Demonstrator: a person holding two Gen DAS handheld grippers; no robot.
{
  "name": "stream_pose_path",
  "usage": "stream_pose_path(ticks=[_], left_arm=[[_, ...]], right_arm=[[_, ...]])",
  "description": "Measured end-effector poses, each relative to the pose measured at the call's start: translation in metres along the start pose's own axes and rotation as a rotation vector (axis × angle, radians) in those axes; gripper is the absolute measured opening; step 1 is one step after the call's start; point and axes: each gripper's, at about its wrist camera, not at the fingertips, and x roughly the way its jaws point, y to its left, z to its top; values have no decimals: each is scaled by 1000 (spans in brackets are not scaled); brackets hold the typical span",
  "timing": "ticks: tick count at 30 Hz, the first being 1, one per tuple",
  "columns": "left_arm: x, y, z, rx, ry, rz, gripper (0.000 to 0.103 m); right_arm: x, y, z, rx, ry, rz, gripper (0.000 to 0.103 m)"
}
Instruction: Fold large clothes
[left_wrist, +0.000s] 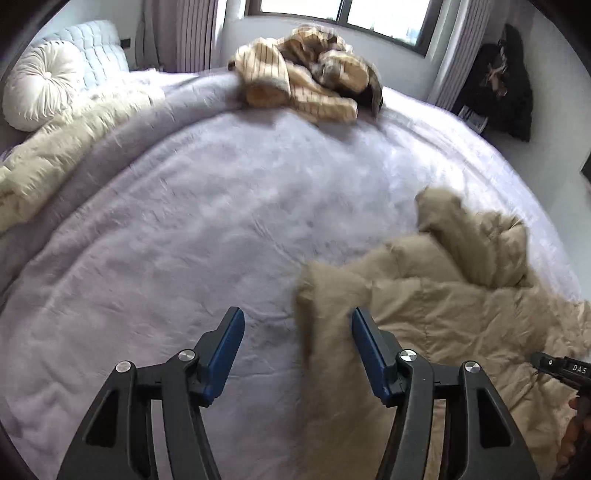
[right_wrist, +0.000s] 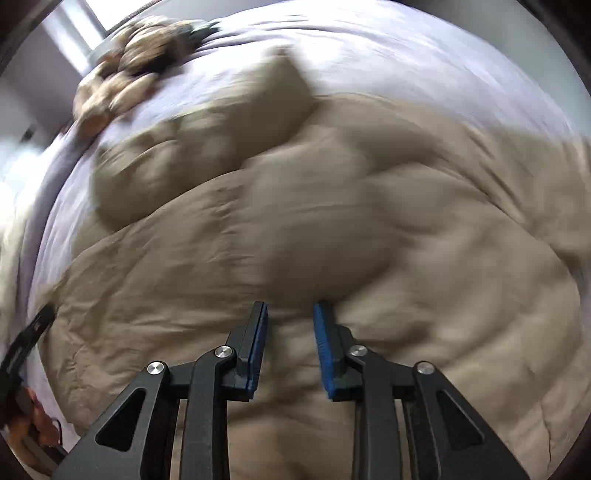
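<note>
Puffy tan coat (right_wrist: 332, 229), quilted and large, lies crumpled on the lavender bed (left_wrist: 192, 229), bunched toward the near right side in the left wrist view, with one part, perhaps a sleeve or corner, sticking up and away toward the middle of the bed. It is not yet spread flat and no tidy fold shows, so I judge the task to be at an early step: arranging or regripping the coat before a fold.

Left claw (left_wrist: 297, 350) stands with its jaws well apart and nothing pinched between them; its right finger (left_wrist: 364, 347) sits at or just over the near edge of the coat, though blur keeps me from saying whether it touches. Bare bedcover shows in the gap.

Right claw (right_wrist: 290, 343) points down over the body of the coat with its jaws partly apart. Coat fabric shows in the gap, and a puffed ridge rises just beyond the tips, but the pads do not look pressed on it; the picture is blurred, so contact is uncertain.

Next, each claw needs a firm pinch on an edge or corner, and the thick padding calls for a deep bite, or it will slip out. Then the coat should be pulled out flat.

A striped cream garment (left_wrist: 303, 81) lies heaped at the far edge of the bed, well apart, beside a cream blanket (left_wrist: 55, 166) and a round pillow (left_wrist: 44, 85).
</note>
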Motion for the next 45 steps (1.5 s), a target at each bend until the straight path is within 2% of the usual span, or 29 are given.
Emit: stream_pose_path(ticks=[2,3,4,5,7,8,9,10,12,13,15,16,18,20,22,24,29,30,32,33,34,36,41,45], left_arm=[[-11,6,6,-16,-15,-2,62],[-14,9,10,-25,-19,-9,62],[-14,10,14,-35,-17,-27,62],[-12,9,16,-40,-13,-36,62],[-3,-1,14,-28,-1,-36,62],[2,-6,11,-17,6,-37,62],[12,-16,4,4,22,-39,62],[21,-21,-2,21,40,-35,62],[49,-26,-16,36,110,5,62],[58,-24,-22,21,129,10,62],[67,-20,-28,-38,146,-7,62],[68,-19,-28,-62,150,-11,62],[65,-25,-27,-67,149,-8,62],[65,-35,-26,-21,143,1,62],[66,-43,-28,11,142,23,62],[67,-44,-29,1,148,35,62],[44,-47,-23,-22,127,70,62],[39,-47,-21,-17,117,69,62],[21,-53,-18,12,95,73,62],[18,-56,-16,19,94,74,62],[10,-61,-16,29,94,72,62],[-2,-72,-17,40,104,59,62],[-23,-125,-43,110,161,14,62],[-28,-173,-74,148,223,-30,62]], right_arm=[[-11,-19,1,24,-5,86,33],[-17,-23,1,19,-17,107,45],[-24,-27,3,13,-43,121,61],[-30,-33,6,20,-63,128,64],[-40,-40,15,49,-114,173,64],[-43,-39,21,51,-123,183,62],[-46,-36,26,43,-141,193,53],[-49,-28,30,14,-150,209,37],[-44,-10,33,-61,-137,231,25],[-35,1,34,-108,-106,209,23],[-17,-4,28,-139,-26,148,22],[4,-7,25,-124,40,108,13],[21,-20,18,-100,71,83,4],[21,-26,13,-113,51,94,2],[17,-26,11,-160,35,52,1],[17,-24,13,-208,21,-4,0],[17,-31,27,-180,32,-9,0],[13,-35,29,-160,35,7,5],[-3,-48,26,-117,24,93,11],[-11,-51,24,-106,15,133,20],[-18,-55,23,-95,10,160,36],[-31,-63,20,-61,4,205,59],[-51,-92,2,-1,43,255,65],[-73,-132,-24,41,75,257,78]])
